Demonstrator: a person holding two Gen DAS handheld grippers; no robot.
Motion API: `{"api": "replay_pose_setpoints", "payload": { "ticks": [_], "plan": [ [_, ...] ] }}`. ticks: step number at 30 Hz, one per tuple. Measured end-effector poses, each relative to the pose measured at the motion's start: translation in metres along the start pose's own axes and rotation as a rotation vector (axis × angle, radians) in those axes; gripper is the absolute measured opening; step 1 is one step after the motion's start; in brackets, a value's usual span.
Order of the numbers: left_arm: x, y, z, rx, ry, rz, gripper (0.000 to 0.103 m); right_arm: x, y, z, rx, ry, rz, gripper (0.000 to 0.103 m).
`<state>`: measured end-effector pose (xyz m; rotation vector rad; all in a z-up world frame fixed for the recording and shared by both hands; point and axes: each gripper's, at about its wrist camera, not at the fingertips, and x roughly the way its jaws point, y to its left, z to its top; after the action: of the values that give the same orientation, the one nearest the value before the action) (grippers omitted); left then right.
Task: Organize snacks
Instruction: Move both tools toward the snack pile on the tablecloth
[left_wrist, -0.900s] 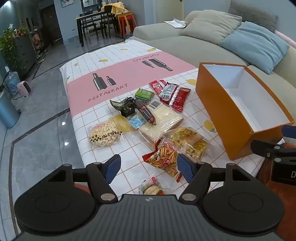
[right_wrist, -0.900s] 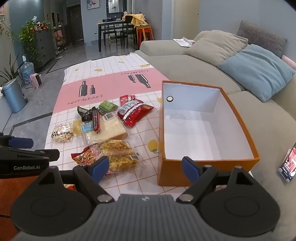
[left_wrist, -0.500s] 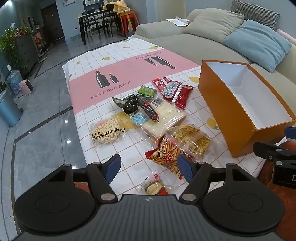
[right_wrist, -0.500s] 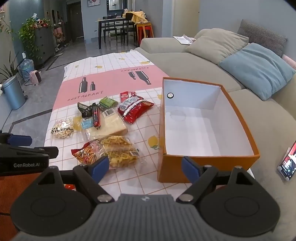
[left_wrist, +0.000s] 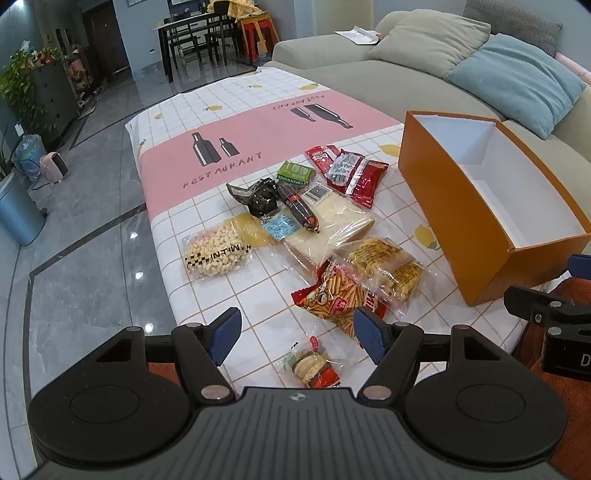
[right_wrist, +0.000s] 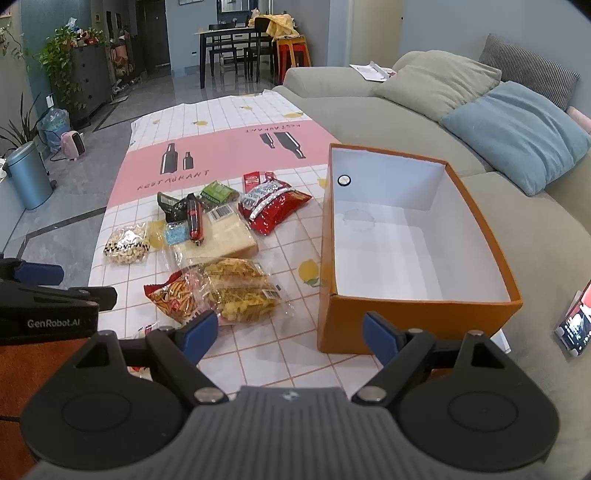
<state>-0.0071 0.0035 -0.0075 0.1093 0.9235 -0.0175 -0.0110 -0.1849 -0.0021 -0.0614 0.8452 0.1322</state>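
Observation:
Several snack packs lie on the tablecloth: a peanut bag (left_wrist: 216, 254), a red stick-snack bag (left_wrist: 338, 295), a yellow cracker pack (left_wrist: 386, 266), a bread pack (left_wrist: 334, 221), a red sausage (left_wrist: 297, 208), a red bag (left_wrist: 351, 173) and a small burger-print pack (left_wrist: 310, 365). An open orange box (left_wrist: 476, 218) with a white inside stands to their right and holds nothing (right_wrist: 406, 254). My left gripper (left_wrist: 297, 334) is open above the burger-print pack. My right gripper (right_wrist: 290, 334) is open near the box's front left corner.
The table wears a pink and white checked cloth (left_wrist: 258, 122). A grey sofa (right_wrist: 424, 122) with a blue cushion (right_wrist: 517, 133) runs along the right. A phone (right_wrist: 574, 323) lies on the sofa. A tiled floor and a blue bin (left_wrist: 14, 206) lie left.
Both grippers have moved forward a little toward the snacks and the box. Both stay open. Nothing on the table has moved.

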Motion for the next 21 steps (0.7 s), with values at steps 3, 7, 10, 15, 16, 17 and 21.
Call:
{"api": "replay_pose_setpoints", "payload": {
  "ticks": [3, 7, 10, 15, 16, 17, 21],
  "plan": [
    [0.001, 0.001, -0.001, -0.004, 0.014, -0.002, 0.082, 0.001, 0.001, 0.0, -0.002, 0.009, -0.002, 0.084],
    [0.005, 0.001, -0.002, -0.009, 0.031, -0.002, 0.082, 0.001, 0.001, -0.001, -0.005, 0.013, -0.001, 0.084],
    [0.007, 0.001, -0.003, -0.013, 0.044, -0.004, 0.082, 0.003, 0.002, -0.001, -0.01, 0.019, 0.0, 0.084],
    [0.008, 0.001, -0.004, -0.013, 0.052, -0.004, 0.082, 0.006, 0.004, -0.001, -0.019, 0.032, -0.003, 0.084],
    [0.009, 0.001, -0.003, -0.014, 0.054, -0.002, 0.082, 0.006, 0.005, -0.002, -0.019, 0.034, -0.003, 0.084],
    [0.009, 0.001, -0.003, -0.016, 0.057, -0.001, 0.082, 0.006, 0.005, -0.002, -0.019, 0.036, -0.004, 0.084],
    [0.011, 0.001, -0.003, -0.022, 0.064, 0.0, 0.082, 0.008, 0.006, -0.002, -0.023, 0.042, -0.005, 0.084]
  ]
}}
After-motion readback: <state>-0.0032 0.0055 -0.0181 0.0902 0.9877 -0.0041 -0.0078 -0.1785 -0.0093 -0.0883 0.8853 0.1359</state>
